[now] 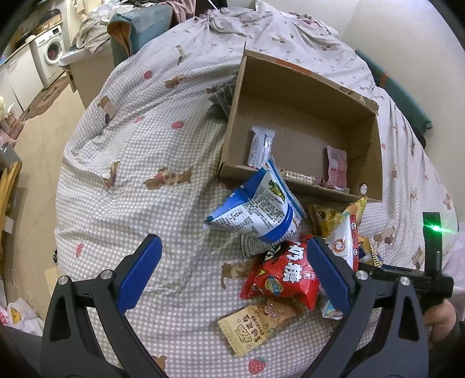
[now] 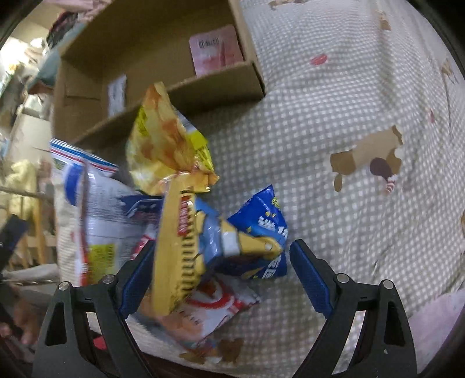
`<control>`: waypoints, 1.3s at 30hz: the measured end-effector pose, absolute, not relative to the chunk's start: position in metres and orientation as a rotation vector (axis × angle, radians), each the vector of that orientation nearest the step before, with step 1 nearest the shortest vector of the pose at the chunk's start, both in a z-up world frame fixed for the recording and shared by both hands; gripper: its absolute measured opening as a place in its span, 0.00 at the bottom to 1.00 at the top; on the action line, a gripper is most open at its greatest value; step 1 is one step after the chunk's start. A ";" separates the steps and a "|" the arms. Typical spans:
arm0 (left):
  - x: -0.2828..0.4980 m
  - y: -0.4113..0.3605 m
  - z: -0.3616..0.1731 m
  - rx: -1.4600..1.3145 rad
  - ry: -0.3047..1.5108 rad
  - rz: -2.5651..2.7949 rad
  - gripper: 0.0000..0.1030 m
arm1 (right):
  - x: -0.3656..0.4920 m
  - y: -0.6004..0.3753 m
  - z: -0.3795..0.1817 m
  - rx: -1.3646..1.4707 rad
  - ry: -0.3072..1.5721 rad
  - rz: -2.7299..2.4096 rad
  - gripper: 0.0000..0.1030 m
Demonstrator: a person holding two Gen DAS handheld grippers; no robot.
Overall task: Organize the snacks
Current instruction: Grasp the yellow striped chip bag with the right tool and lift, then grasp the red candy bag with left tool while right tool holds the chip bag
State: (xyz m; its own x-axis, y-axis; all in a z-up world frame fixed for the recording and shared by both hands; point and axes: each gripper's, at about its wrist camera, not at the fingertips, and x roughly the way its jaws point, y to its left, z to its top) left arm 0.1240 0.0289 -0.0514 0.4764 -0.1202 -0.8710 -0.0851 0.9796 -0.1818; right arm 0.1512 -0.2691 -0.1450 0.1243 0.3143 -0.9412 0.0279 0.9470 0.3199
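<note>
An open cardboard box [image 1: 308,96] lies on the checked bedspread [image 1: 139,139] and holds a white packet [image 1: 260,146] and a pink packet [image 1: 337,168]. Before it is a heap of snacks: a blue-and-white bag [image 1: 258,208], a red bag [image 1: 282,276], a tan packet [image 1: 258,322] and a yellow bag [image 1: 334,218]. My left gripper [image 1: 232,279] is open over the heap's left side. My right gripper [image 2: 221,279] is open around a yellow-and-blue packet [image 2: 186,247]; a yellow bag [image 2: 165,145], a blue packet [image 2: 264,224] and the box [image 2: 162,37] lie beyond.
The bedspread [image 2: 348,116] stretches right of the heap. A washing machine [image 1: 49,55] and floor lie far left. Clothes [image 1: 96,26] pile up at the bed's far end. The right gripper's body [image 1: 407,276] shows at the left wrist view's right edge.
</note>
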 end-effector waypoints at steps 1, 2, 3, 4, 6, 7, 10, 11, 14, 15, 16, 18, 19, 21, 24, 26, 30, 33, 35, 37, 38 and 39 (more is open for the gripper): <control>0.124 0.029 -0.052 -0.211 1.079 -0.022 0.96 | 0.151 -0.270 -0.145 0.288 1.434 0.212 0.89; 0.125 0.029 -0.054 -0.209 1.086 -0.023 0.96 | 0.152 -0.272 -0.144 0.295 1.429 0.218 0.88; 0.126 0.028 -0.055 -0.205 1.092 -0.024 0.96 | 0.152 -0.275 -0.142 0.306 1.421 0.227 0.77; 0.127 0.027 -0.056 -0.202 1.099 -0.025 0.96 | 0.153 -0.279 -0.141 0.310 1.418 0.234 0.69; 0.128 0.026 -0.060 -0.201 1.110 -0.028 0.96 | 0.149 -0.282 -0.137 0.302 1.405 0.250 0.66; 0.129 0.024 -0.061 -0.199 1.115 -0.031 0.96 | 0.148 -0.286 -0.135 0.293 1.398 0.256 0.62; 0.130 0.017 -0.067 -0.187 1.142 -0.056 0.96 | 0.141 -0.300 -0.128 0.313 1.379 0.276 0.50; 0.130 0.013 -0.069 -0.184 1.150 -0.066 0.96 | 0.139 -0.305 -0.123 0.334 1.368 0.283 0.48; 0.130 0.005 -0.074 -0.170 1.167 -0.089 0.96 | 0.128 -0.327 -0.111 0.394 1.314 0.299 0.46; 0.130 0.003 -0.075 -0.167 1.170 -0.093 0.96 | 0.125 -0.334 -0.106 0.426 1.289 0.312 0.45; 0.130 0.002 -0.076 -0.166 1.173 -0.097 0.96 | 0.123 -0.340 -0.101 0.452 1.263 0.324 0.44; 0.131 -0.001 -0.079 -0.177 1.186 -0.111 0.96 | 0.119 -0.352 -0.088 0.515 1.187 0.357 0.44; 0.132 0.000 -0.081 -0.189 1.195 -0.117 0.96 | 0.117 -0.358 -0.081 0.546 1.144 0.375 0.44; 0.135 0.000 -0.088 -0.220 1.219 -0.123 0.96 | 0.117 -0.363 -0.073 0.554 1.098 0.385 0.44; 0.141 -0.002 -0.100 -0.264 1.267 -0.148 0.96 | 0.120 -0.352 -0.071 0.537 1.094 0.383 0.44; 0.143 -0.010 -0.107 -0.266 1.302 -0.192 0.96 | 0.122 -0.345 -0.073 0.523 1.103 0.379 0.44; 0.142 -0.028 -0.122 -0.230 1.353 -0.234 0.96 | 0.124 -0.338 -0.074 0.519 1.112 0.374 0.44; 0.143 -0.041 -0.130 -0.198 1.387 -0.271 0.96 | 0.126 -0.332 -0.080 0.520 1.124 0.361 0.44; 0.145 -0.046 -0.137 -0.156 1.395 -0.244 0.96 | 0.128 -0.329 -0.081 0.518 1.123 0.360 0.44; 0.149 -0.045 -0.147 -0.144 1.415 -0.211 0.96 | 0.128 -0.326 -0.080 0.508 1.119 0.360 0.44; 0.150 -0.044 -0.150 -0.158 1.425 -0.211 0.95 | 0.128 -0.326 -0.080 0.503 1.118 0.358 0.44; 0.151 -0.045 -0.151 -0.166 1.423 -0.213 0.90 | 0.128 -0.325 -0.080 0.499 1.118 0.357 0.44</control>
State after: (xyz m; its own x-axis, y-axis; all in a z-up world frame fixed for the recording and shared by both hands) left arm 0.1513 -0.0448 -0.1513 0.1332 -0.2449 -0.9603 0.0468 0.9695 -0.2408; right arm 0.1280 -0.3254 -0.0797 0.3997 0.5111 -0.7609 -0.0249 0.8359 0.5484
